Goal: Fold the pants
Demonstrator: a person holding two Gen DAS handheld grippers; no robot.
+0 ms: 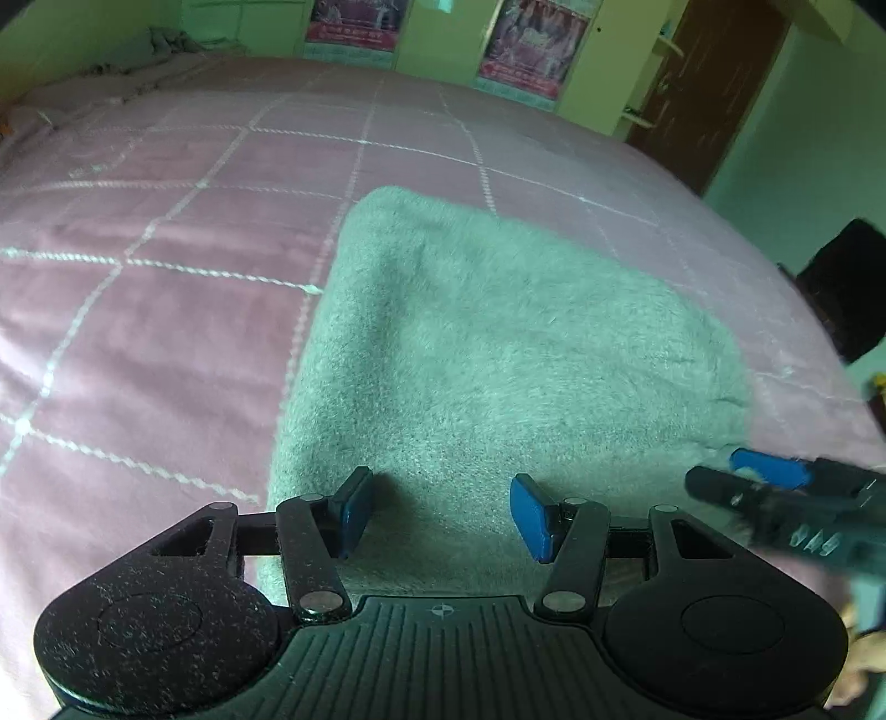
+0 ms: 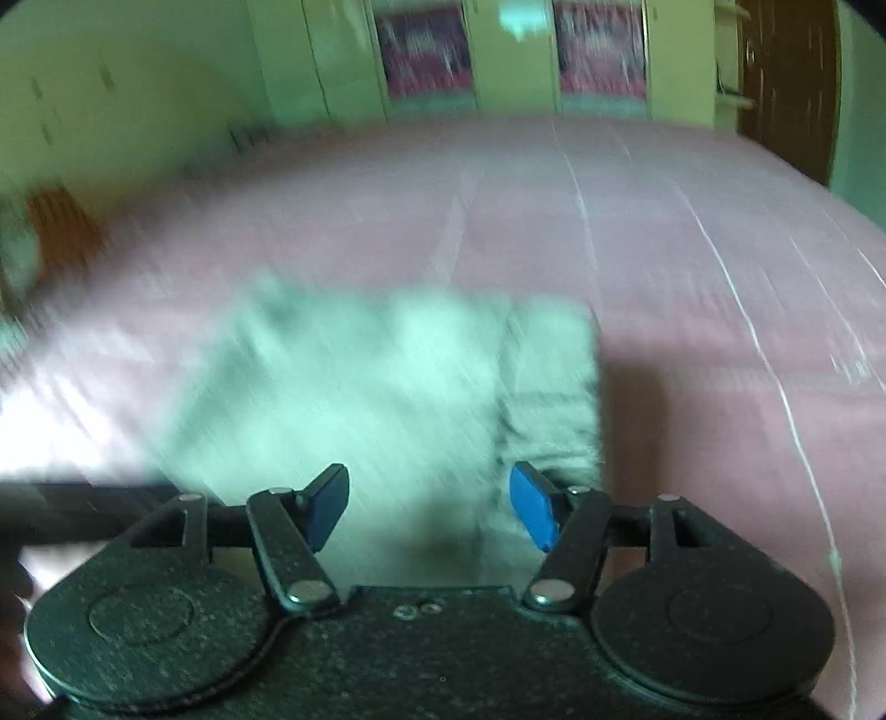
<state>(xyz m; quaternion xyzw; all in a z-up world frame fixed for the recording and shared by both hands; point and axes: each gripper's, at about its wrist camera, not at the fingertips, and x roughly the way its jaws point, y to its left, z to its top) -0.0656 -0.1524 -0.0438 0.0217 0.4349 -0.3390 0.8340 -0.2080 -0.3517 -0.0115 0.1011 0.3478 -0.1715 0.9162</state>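
Pink bedding crossed by pale stitched lines [image 1: 183, 310] covers a wide bed that fills both views, and on it, near the edge closest to the cameras, lies the pair of fuzzy pale-green pants [image 1: 498, 343], already gathered into a thick, roughly rectangular bundle with a rounded folded edge on its left side in the left wrist view. By the look of it the folding is far along, at a final fold or a tidying of the stack. Over the bundle's near edge hovers the left gripper [image 1: 437, 512], jaws parted, blue pads clear of the fleece and nothing caught between them. At the bundle's right near corner sits the right gripper [image 2: 432, 509]; its own view is badly smeared, but the jaws stand apart with fleece below the gap and no visible pinch, so it reads as released. Next, I judge, comes either a grasp of the near edge with both grippers to carry it over, or a pressing flat; thick pile will resist and spring back. Beyond the bed stand green cupboards bearing two posters [image 1: 531, 50] and a brown door [image 1: 714, 83].
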